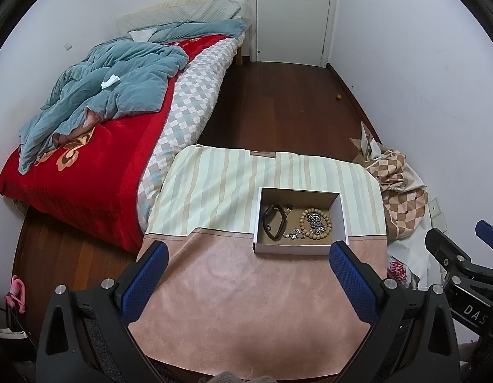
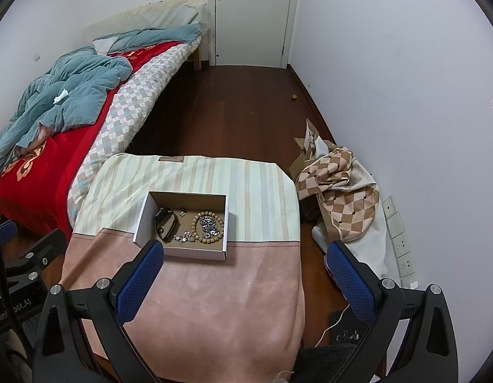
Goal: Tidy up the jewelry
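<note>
A shallow white cardboard box [image 1: 342, 214] [image 2: 141, 223] sits on a small table covered with a pink and striped cloth [image 1: 246, 287] [image 2: 214, 287]. In the box lie a black band [image 1: 273, 225] [image 2: 166, 221], a wooden bead bracelet [image 1: 315, 223] [image 2: 208, 226], a dark metal bead bracelet [image 1: 316, 221] [image 2: 209, 225] and a small silver chain [image 1: 294, 235] [image 2: 182, 238]. My left gripper [image 1: 248, 255] is open and empty above the table, short of the box. My right gripper [image 2: 243, 255] is open and empty, to the right of the box.
A bed [image 1: 86, 166] with a red blanket and blue quilt stands to the left. A checked cloth pile [image 2: 339, 188] lies on the floor to the right by a wall with sockets [image 2: 402, 249]. A white door [image 2: 254, 16] is at the far end.
</note>
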`<action>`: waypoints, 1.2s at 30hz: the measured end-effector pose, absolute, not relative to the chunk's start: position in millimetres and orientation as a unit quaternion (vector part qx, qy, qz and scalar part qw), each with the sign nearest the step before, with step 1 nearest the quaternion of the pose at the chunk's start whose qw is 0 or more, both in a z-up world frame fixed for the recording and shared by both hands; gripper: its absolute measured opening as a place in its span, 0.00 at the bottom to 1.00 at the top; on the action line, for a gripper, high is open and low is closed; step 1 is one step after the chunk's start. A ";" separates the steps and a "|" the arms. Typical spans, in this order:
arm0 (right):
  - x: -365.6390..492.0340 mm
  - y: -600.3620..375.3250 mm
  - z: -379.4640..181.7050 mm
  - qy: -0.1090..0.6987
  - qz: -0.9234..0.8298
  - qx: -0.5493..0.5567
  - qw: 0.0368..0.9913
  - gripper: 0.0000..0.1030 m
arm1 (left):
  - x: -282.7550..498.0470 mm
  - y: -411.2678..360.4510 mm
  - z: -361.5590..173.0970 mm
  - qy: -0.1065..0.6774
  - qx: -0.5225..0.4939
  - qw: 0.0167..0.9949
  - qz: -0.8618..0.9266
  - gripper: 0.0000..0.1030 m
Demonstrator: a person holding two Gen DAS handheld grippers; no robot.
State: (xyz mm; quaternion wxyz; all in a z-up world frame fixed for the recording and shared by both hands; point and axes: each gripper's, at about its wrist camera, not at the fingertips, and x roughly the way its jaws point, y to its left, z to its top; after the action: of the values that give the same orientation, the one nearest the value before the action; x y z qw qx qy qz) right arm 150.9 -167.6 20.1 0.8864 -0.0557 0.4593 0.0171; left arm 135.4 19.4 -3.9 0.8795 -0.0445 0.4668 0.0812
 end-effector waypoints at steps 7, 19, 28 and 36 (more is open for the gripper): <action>152.2 -168.4 19.7 0.459 0.018 -0.056 0.886 1.00 | 134.9 20.0 -3.8 0.467 -0.046 0.879 0.081 1.00; 152.7 -169.4 19.3 0.459 0.021 -0.054 0.886 1.00 | 135.9 20.0 -1.3 0.464 -0.043 0.881 0.084 1.00; 154.0 -170.9 20.6 0.459 0.023 -0.054 0.886 1.00 | 134.4 18.4 2.6 0.459 -0.042 0.883 0.088 1.00; 154.2 -172.0 22.7 0.459 0.025 -0.053 0.887 1.00 | 133.7 18.6 2.9 0.459 -0.042 0.883 0.088 1.00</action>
State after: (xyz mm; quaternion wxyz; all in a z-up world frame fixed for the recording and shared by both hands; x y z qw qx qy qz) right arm 154.2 -172.0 22.7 0.8867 -0.0531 0.4587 0.0246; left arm 133.7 18.6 2.9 0.8832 -0.0424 0.4586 0.0883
